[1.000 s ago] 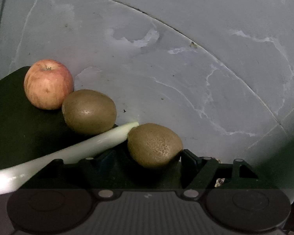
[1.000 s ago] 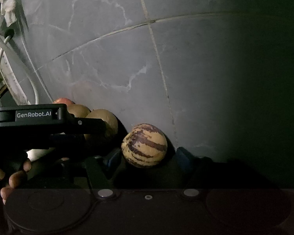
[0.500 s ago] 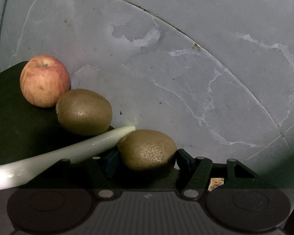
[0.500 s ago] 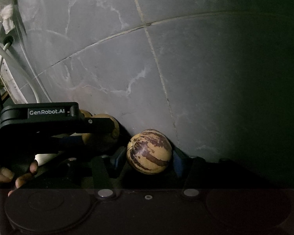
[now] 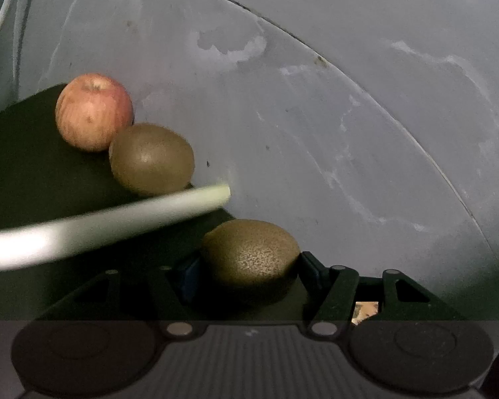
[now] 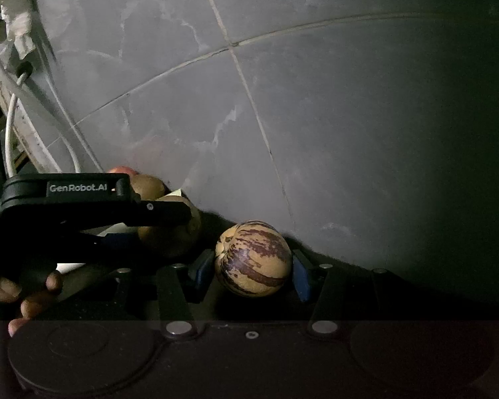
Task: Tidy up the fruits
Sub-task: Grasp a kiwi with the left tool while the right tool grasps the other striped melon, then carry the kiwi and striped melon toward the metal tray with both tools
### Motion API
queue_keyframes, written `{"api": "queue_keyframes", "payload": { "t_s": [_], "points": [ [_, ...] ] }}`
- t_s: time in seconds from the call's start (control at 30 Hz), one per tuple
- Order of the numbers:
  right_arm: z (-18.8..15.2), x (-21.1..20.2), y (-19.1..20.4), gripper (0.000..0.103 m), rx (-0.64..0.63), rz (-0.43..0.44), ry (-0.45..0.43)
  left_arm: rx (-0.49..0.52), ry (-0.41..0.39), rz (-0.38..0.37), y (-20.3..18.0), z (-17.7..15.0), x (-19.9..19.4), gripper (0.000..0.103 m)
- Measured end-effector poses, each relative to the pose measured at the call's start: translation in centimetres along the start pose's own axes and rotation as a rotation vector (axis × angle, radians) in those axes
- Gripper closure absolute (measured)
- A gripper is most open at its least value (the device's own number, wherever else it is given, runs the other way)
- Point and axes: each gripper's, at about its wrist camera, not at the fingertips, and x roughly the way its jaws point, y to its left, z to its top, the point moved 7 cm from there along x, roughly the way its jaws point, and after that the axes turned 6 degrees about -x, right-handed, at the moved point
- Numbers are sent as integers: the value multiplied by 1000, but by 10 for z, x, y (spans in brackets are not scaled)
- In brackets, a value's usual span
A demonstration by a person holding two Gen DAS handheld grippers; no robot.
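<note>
My left gripper (image 5: 246, 266) is shut on a brown kiwi (image 5: 251, 252), holding it just right of a white plate's rim (image 5: 116, 222). A red apple (image 5: 93, 111) and a second kiwi (image 5: 151, 159) sit side by side on a dark surface behind the rim. My right gripper (image 6: 251, 271) is shut on a round yellow fruit with purple stripes (image 6: 252, 257). In the right wrist view the left gripper (image 6: 93, 209) is close on the left, with its kiwi (image 6: 173, 236) partly hidden behind it.
A grey marble-tiled wall (image 5: 316, 116) stands close behind everything. White cables and a taped socket (image 6: 13, 40) hang on the wall at far left. A dark surface (image 5: 23, 153) carries the fruit.
The left gripper with its kiwi has drawn back and down from the plate rim. The right gripper with the striped fruit has shifted slightly, staying beside the left one.
</note>
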Motion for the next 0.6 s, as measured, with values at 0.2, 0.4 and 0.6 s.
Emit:
{"api": "queue_keyframes", "payload": {
  "t_s": [0.2,0.4,0.6],
  "points": [
    [-4,-12,-1,52,-27,30,5,-11,18,-12,-4,-22,-16,38],
    [-4,-23,3,52,-56,65,5,-46,3,-21,-1,-32,-33,38],
    [-11,-35,28,52,-99,112,7,-73,-48,0,4,-33,-61,38]
  ]
}}
